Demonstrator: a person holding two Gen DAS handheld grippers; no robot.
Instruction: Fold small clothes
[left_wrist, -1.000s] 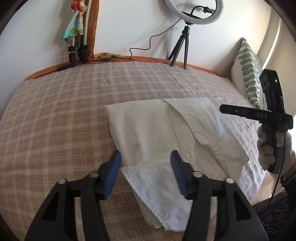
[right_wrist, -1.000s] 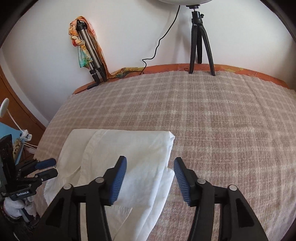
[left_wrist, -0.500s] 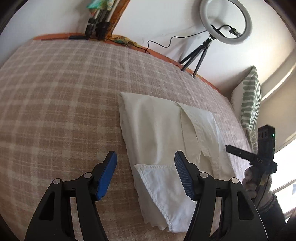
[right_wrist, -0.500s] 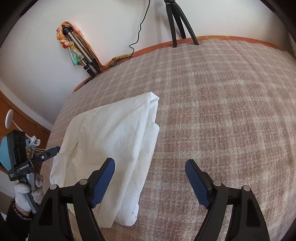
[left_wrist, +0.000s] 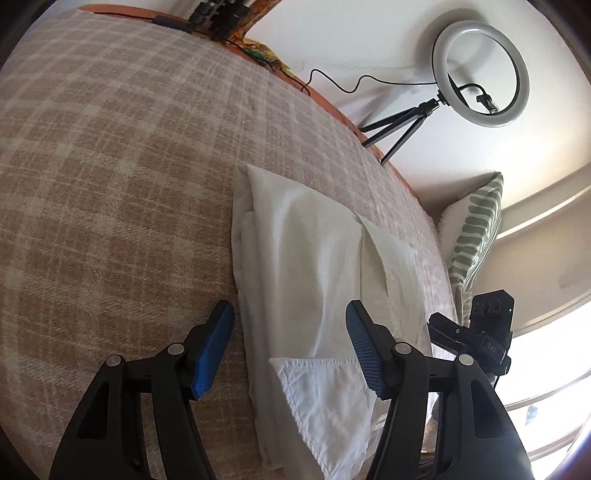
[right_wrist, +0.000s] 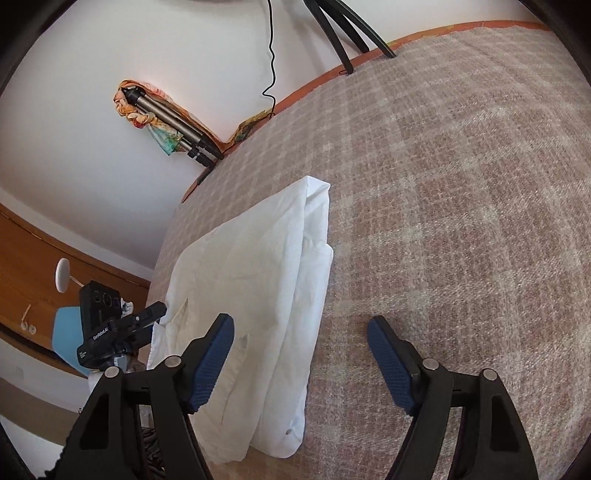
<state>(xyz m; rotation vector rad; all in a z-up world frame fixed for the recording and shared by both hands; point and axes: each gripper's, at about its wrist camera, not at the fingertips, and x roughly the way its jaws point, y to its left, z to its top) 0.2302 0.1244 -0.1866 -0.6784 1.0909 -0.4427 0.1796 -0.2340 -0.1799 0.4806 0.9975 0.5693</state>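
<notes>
1. Your left gripper (left_wrist: 290, 347) has its jaws closing, nothing pinched; the near-left edge of the white folded cotton garment (left_wrist: 314, 280) lies between the pads.
2. Your right gripper (right_wrist: 300, 360), also closing and empty, straddles the garment's right edge.
3. The garment's long axis runs straight ahead over the beige checked blanket (left_wrist: 110, 177); both grippers stand equally near.
</notes>
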